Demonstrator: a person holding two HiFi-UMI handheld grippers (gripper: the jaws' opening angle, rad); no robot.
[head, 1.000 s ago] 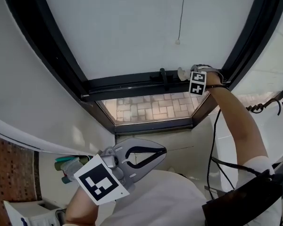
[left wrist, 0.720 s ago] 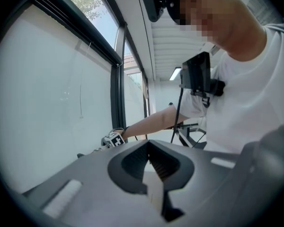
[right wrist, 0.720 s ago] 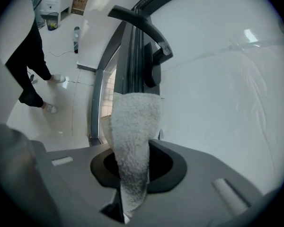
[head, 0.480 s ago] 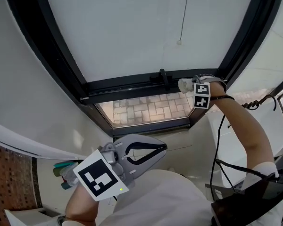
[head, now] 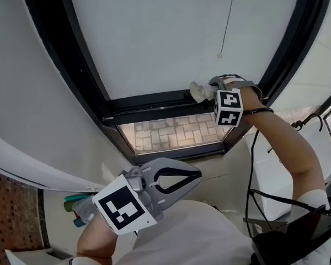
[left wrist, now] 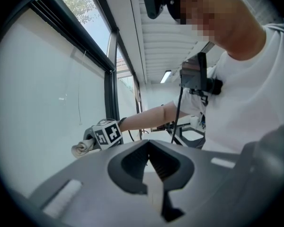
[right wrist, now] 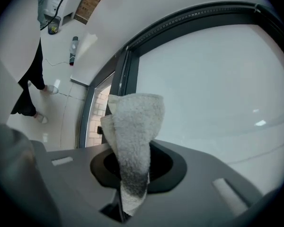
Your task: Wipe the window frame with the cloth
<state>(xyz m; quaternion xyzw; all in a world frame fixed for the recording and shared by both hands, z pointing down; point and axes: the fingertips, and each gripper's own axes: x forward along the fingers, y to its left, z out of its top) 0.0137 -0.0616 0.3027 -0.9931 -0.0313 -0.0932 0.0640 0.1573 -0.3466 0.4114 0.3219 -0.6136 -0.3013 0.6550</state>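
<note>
The black window frame [head: 149, 105] runs across the head view, and its lower bar lies between a frosted pane and a small clear pane. My right gripper [head: 207, 90] presses a rolled off-white cloth [head: 198, 91] against that bar, near its right end. In the right gripper view the jaws are shut on the cloth [right wrist: 135, 136], which sticks up in front of the frame [right wrist: 127, 72]. My left gripper [head: 194, 176] hangs low by my body, shut and holding nothing. The left gripper view shows its closed jaws [left wrist: 154, 174] and, far off, the cloth [left wrist: 83, 148].
A blind cord with a bead [head: 220, 55] hangs in front of the frosted pane, just above the right gripper. Brick paving [head: 176, 128] shows through the lower pane. Bottles [head: 80, 208] stand on the floor at lower left. Cables and white furniture [head: 281, 164] are at the right.
My right gripper has slid the cloth leftward along the lower frame bar, to about where the handle stood. The left gripper has hardly moved.
</note>
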